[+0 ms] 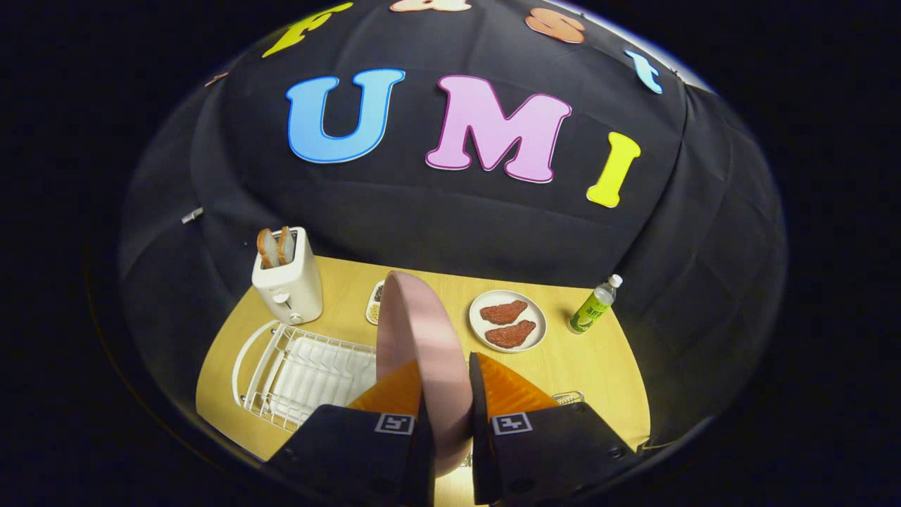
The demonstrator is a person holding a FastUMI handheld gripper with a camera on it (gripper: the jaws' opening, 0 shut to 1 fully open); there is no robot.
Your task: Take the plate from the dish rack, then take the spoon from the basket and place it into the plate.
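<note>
A pink plate (421, 338) stands on edge between my fingers, held up above the wooden table (598, 366). My gripper (445, 394) is shut on its rim, one finger on each face. The white wire dish rack (299, 377) lies below and to the left of the fingers, with no dishes in it. A bit of wire basket (570, 398) peeks out just past the right finger; the spoon is hidden.
A white toaster (288, 282) with two bread slices stands beyond the rack. A white plate with two brown meat pieces (507, 320) sits ahead to the right, a green bottle (593, 305) further right. A small dish (375, 303) is partly hidden behind the pink plate.
</note>
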